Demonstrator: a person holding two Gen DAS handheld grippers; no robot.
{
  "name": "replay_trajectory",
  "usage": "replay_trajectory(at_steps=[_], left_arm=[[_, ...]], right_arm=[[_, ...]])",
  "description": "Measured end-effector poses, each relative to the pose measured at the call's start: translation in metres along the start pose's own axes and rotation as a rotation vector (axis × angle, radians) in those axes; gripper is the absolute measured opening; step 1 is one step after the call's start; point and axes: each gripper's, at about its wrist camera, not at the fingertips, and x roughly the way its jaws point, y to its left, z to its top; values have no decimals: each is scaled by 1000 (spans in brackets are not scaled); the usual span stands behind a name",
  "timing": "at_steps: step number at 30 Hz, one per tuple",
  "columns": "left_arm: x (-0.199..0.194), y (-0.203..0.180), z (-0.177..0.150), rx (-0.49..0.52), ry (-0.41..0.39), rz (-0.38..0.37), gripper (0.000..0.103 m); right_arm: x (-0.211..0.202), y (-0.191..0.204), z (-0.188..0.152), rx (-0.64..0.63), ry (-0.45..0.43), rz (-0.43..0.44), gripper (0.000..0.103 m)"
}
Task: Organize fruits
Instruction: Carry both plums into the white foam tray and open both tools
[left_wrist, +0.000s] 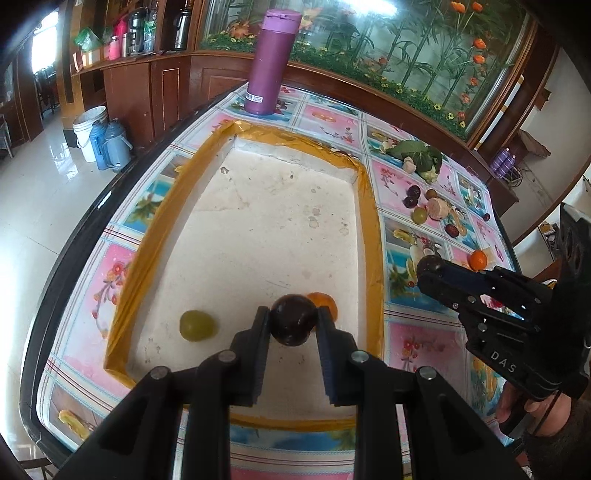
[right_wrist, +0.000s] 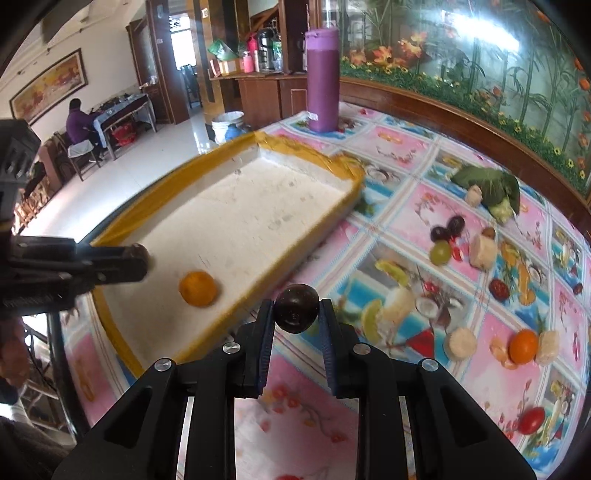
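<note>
My left gripper (left_wrist: 293, 319) is shut on a dark plum (left_wrist: 294, 319) and holds it over the near end of the white tray (left_wrist: 371, 229) with the yellow taped rim. In the tray lie a green grape (left_wrist: 197, 325) and an orange (left_wrist: 325, 301), partly behind the plum. My right gripper (right_wrist: 296, 314) is shut on another dark plum (right_wrist: 296, 307), above the tablecloth just right of the tray (right_wrist: 110, 230). It also shows in the left wrist view (left_wrist: 430, 267). The orange in the tray also shows in the right wrist view (right_wrist: 197, 288).
On the flowered tablecloth right of the tray lie loose plums (right_wrist: 456, 224), a green grape (right_wrist: 440, 252), an orange (right_wrist: 522, 346), a cherry tomato (right_wrist: 532, 420), banana pieces (right_wrist: 483, 250) and a leafy vegetable (right_wrist: 487, 186). A purple bottle (left_wrist: 272, 61) stands behind the tray. The table's left edge (left_wrist: 74, 236) drops to the floor.
</note>
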Motion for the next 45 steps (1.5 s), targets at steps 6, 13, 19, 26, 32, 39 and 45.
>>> replay_trajectory(at_steps=[6,13,19,26,32,39,45], left_arm=[[10,17,18,-13,-23,65,27],[38,32,34,-23,15,116,28],[54,36,43,-17,39,129,28],[66,42,44,-19,68,131,28],[68,40,40,9,66,145,28],[65,40,37,21,65,144,33],[50,32,30,49,16,187,56]], right_arm=[[20,19,36,-8,-17,52,23],[69,35,59,-1,44,82,23],[92,37,62,-11,91,67,23],[102,35,60,-15,120,51,23],[106,35,57,-19,130,36,24],[103,37,55,-31,133,12,26],[94,39,53,-40,124,0,30]])
